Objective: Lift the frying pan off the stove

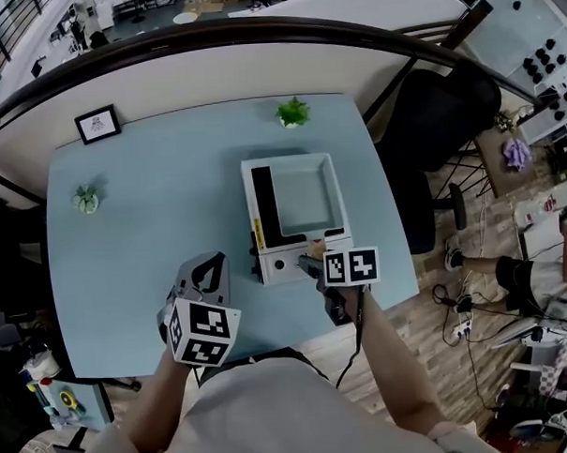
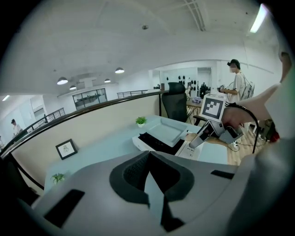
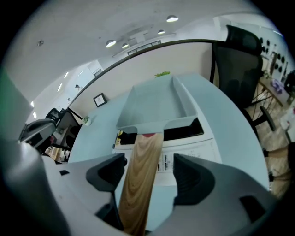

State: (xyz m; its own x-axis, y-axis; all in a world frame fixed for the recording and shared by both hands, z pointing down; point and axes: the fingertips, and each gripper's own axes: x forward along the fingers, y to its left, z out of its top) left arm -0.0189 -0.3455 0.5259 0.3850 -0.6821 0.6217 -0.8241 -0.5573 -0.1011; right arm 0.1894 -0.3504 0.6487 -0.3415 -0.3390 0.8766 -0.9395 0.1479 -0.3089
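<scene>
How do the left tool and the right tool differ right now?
The left tool has its jaws together with nothing between them. The right tool has its jaws apart around the wooden handle of the frying pan, not yet clamped. The left tool hangs over the table left of the stove, while the right tool sits at the stove's front edge. Each carries a marker cube.
</scene>
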